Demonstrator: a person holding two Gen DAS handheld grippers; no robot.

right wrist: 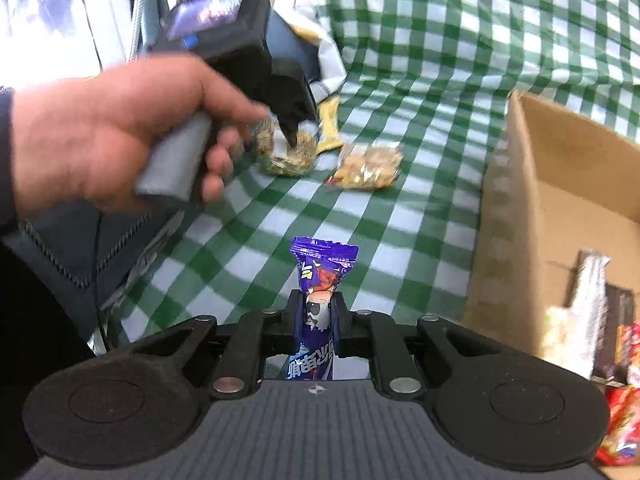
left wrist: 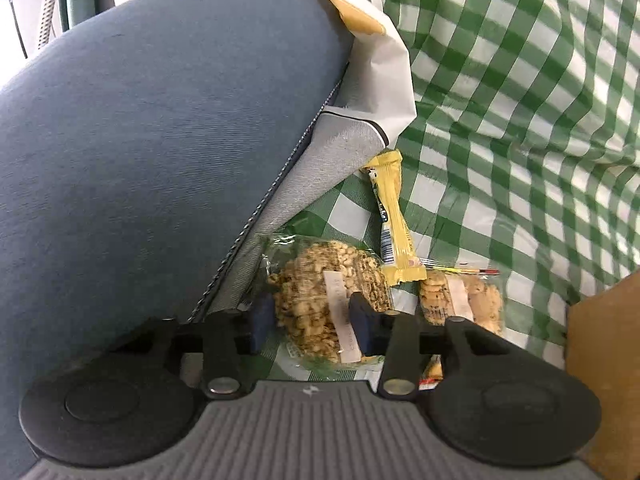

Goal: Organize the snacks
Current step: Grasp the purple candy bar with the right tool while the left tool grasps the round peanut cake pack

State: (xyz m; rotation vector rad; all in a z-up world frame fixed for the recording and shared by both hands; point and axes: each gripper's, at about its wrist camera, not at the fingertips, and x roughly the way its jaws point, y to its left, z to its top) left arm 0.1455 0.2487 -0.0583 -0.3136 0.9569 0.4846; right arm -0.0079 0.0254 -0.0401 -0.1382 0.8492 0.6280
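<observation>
A clear packet of puffed grain cake (left wrist: 316, 280) lies on the green checked cloth (left wrist: 500, 100). My left gripper (left wrist: 312, 316) is closed on it, one blue pad at each side. In the right wrist view a hand (right wrist: 100, 132) holds that gripper (right wrist: 292, 136) down on the same packet (right wrist: 276, 160). A second clear packet of biscuits (left wrist: 476, 300) (right wrist: 368, 166) and a yellow snack bar (left wrist: 394, 208) (right wrist: 330, 128) lie just beside it. My right gripper (right wrist: 318, 320) is shut on a purple snack bar (right wrist: 324, 272), held upright above the cloth.
An open cardboard box (right wrist: 520, 200) (left wrist: 604, 340) stands at the right, with several wrapped snacks (right wrist: 588, 312) inside. A blue cushion (left wrist: 160, 140) fills the left of the left wrist view, with a white paper bag (left wrist: 384, 72) behind it.
</observation>
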